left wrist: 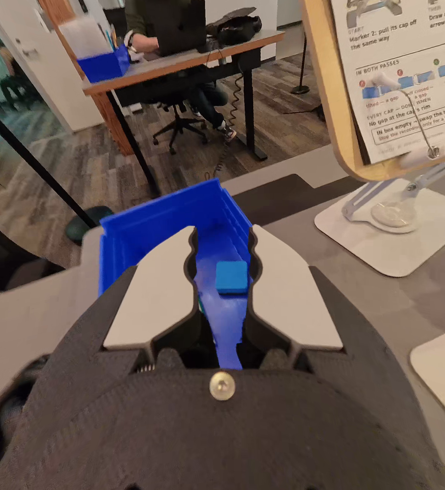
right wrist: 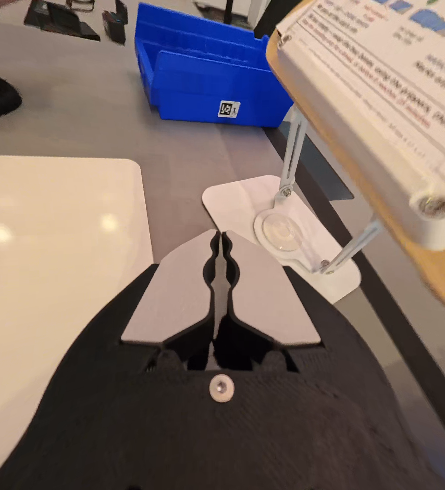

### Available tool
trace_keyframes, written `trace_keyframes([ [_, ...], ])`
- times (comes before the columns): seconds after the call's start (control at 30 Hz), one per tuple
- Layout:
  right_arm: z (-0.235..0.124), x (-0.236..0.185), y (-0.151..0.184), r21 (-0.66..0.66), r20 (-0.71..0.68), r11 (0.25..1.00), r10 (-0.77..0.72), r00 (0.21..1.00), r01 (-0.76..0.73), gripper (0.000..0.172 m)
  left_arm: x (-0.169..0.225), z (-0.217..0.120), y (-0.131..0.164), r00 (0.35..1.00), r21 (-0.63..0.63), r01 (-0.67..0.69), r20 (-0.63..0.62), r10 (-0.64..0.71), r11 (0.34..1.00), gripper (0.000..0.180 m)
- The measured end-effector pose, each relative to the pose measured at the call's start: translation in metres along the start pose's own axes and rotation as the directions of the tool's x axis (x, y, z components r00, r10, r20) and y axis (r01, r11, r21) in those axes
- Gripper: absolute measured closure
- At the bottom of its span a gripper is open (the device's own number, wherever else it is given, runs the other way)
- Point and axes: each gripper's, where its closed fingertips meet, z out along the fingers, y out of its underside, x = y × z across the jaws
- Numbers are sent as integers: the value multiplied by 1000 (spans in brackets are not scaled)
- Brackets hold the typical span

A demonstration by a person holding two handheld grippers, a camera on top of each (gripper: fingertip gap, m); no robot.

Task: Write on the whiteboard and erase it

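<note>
Two grippers are hovering over the desk — the left gripper (left wrist: 222, 230) gaping empty above a blue bin (left wrist: 163, 225) holding the eraser (left wrist: 231, 277), the right gripper (right wrist: 220, 234) pinched shut on nothing, whiteboard (right wrist: 57, 225) at nine o'clock.

Grey counter (right wrist: 195, 148) carrying the work things
A white whiteboard (right wrist: 57, 238), a blue bin (right wrist: 216, 87) and a white stand base (right wrist: 232, 201) are lying directly on it.
</note>
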Motion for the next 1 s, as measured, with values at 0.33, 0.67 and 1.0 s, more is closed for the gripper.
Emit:
trace_keyframes([
  [0.33, -16, -3, -33, 152, 138, 988, -36, 990, 14, 169, 29, 26, -36, 978, 59, -206, -28, 208, 977, 142],
  [0.67, -39, -4, -68, 241, 98, 970, -38, 994, 13, 168, -35, 2, -14, 993, 15, -110, 52, 109, 994, 141],
  [1.0, -15, 10, -35, 112, 26, 994, -4, 1000, 1, 154, -14, 47, 61, 984, -292, -170, -103, 146, 941, 129],
])
